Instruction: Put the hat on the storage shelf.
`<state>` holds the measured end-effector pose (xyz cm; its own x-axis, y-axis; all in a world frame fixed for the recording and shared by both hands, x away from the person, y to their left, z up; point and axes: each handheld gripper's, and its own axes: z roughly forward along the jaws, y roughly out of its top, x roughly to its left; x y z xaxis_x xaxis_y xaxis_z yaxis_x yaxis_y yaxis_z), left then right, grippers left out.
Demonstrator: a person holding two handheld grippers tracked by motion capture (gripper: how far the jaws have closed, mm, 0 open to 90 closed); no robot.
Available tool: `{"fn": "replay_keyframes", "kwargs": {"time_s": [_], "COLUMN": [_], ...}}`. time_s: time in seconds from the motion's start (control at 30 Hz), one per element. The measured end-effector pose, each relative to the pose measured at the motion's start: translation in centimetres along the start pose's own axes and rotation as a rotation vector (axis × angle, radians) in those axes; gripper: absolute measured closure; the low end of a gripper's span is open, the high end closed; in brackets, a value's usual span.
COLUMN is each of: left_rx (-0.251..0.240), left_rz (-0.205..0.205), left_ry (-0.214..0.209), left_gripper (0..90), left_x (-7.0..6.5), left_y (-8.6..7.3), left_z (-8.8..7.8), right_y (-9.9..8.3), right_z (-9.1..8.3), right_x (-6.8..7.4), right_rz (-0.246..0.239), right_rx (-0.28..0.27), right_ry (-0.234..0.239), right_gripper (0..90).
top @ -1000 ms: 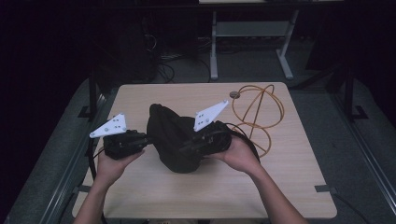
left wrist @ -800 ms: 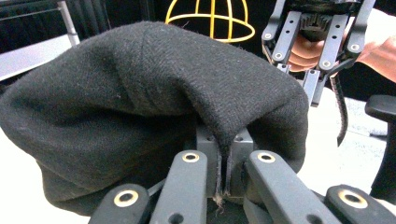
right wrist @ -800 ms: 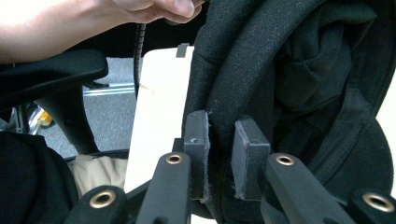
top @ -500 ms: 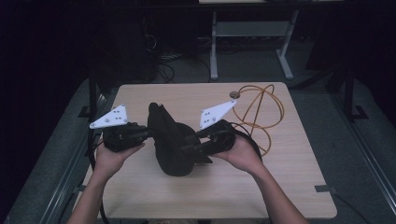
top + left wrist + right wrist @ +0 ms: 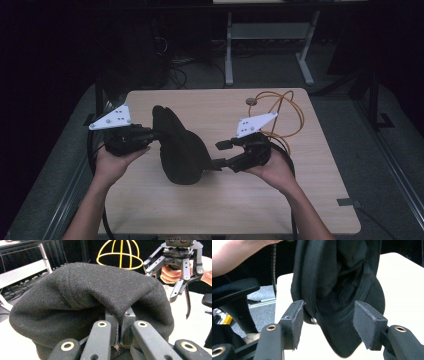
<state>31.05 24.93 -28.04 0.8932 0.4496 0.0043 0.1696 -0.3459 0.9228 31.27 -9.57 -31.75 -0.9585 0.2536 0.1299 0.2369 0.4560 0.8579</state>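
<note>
I am pinching a fold of the black cap (image 5: 85, 297) tight in my left gripper (image 5: 131, 139), holding it above the table (image 5: 310, 200). My right gripper (image 5: 226, 156) is standing wide open at the brim, gripping nothing. The yellow wire frame (image 5: 121, 253) is waiting behind, presumably for the cap.

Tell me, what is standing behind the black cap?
Behind the black cap, the left gripper view shows a yellow wire frame; its base is hidden by the cap.
</note>
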Motion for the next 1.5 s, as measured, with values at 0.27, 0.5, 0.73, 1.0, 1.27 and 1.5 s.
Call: {"fn": "replay_keyframes", "kwargs": {"time_s": [0.27, 0.5, 0.73, 1.0, 1.27, 1.5], "left_rx": [0.003, -0.013, -0.006, 0.0, 0.013, 0.031], "left_rz": [-0.002, 0.0, -0.004, -0.01, 0.0, 0.018], "left_ry": [0.003, -0.003, -0.005, -0.007, -0.013, -0.024], "left_gripper": [87.4, 87.4, 87.4, 87.4, 87.4, 87.4], "left_x": [0.4, 0.6, 0.8, 1.2, 1.3, 1.3], "left_y": [0.4, 1.0, 1.3, 2.0, 3.2, 4.5], "left_z": [-0.3, -0.7, -0.6, -0.3, 0.2, 1.1], "right_y": [-2.2, -4.2, -6.6, -8.8, -12.0, -14.1], "right_z": [-1.5, -2.9, -4.2, -5.2, -5.4, -6.1], "right_x": [-0.2, 0.2, 0.0, -0.1, -0.3, -0.9], "right_rz": [0.028, 0.039, 0.082, 0.105, 0.142, 0.192], "right_rx": [-0.002, 0.02, 0.01, 0.009, 0.049, 0.057], "right_ry": [-0.06, -0.099, -0.134, -0.168, -0.204, -0.211], "right_gripper": [37.7, 36.6, 33.7, 29.1, 29.4, 28.1]}}
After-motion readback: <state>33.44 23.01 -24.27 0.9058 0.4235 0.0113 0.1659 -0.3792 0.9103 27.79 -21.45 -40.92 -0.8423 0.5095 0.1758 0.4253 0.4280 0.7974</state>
